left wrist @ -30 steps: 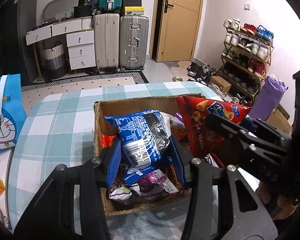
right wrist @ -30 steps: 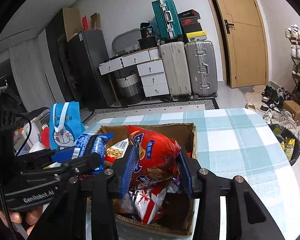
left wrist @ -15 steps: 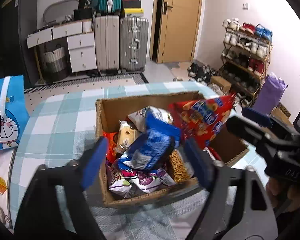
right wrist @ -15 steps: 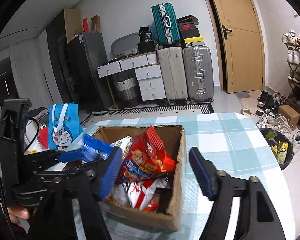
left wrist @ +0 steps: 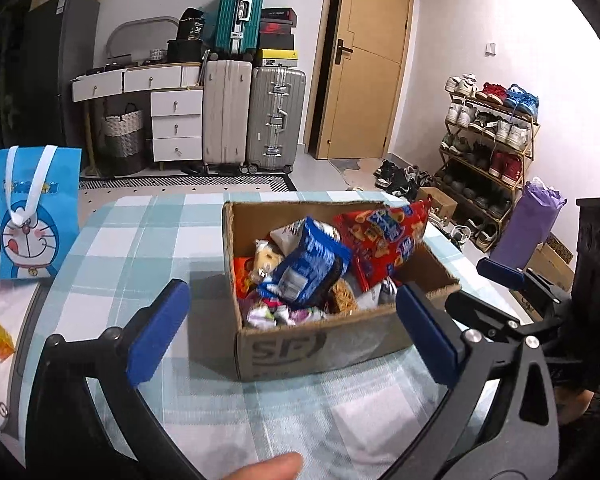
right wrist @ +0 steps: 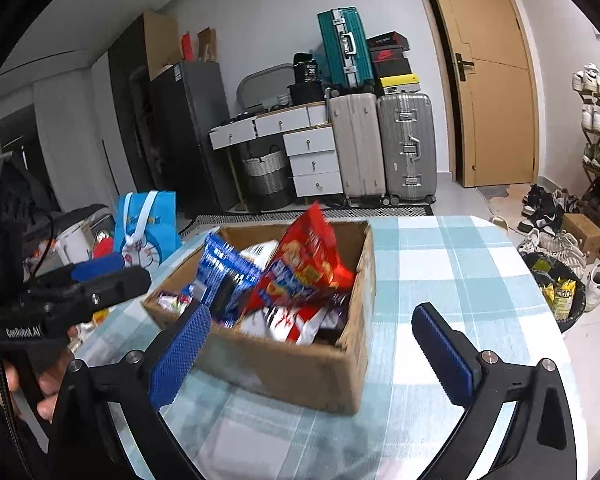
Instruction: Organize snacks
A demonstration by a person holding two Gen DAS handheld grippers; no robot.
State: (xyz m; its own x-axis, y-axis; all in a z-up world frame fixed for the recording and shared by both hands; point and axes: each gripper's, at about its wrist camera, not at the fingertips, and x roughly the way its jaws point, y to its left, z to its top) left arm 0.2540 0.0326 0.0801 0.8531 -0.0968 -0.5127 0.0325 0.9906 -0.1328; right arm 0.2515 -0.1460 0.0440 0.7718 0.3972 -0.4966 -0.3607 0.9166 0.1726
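A cardboard box (left wrist: 319, 344) (right wrist: 300, 372) full of snack packets stands on the checked tablecloth (left wrist: 140, 240). A blue packet (left wrist: 307, 268) (right wrist: 224, 268) lies on top of the pile, and a red biscuit bag (left wrist: 383, 240) (right wrist: 303, 256) leans beside it. My left gripper (left wrist: 290, 300) is drawn back in front of the box, its jaws opening wide with nothing pressed between the pads. My right gripper (right wrist: 311, 316) stands likewise before the box's near corner, jaws opening and empty. Each gripper shows at the edge of the other's view.
A blue cartoon gift bag (left wrist: 36, 216) stands at the table's left edge. Suitcases (left wrist: 276, 116) and drawers line the back wall by the door. A shoe rack (left wrist: 487, 140) and a purple bag (left wrist: 527, 224) are right of the table. A bin (right wrist: 555, 288) holds wrappers.
The left gripper let go of the blue packet and the right let go of the red bag; both now lie in the box. Both grippers spread wide and drew back from the box.
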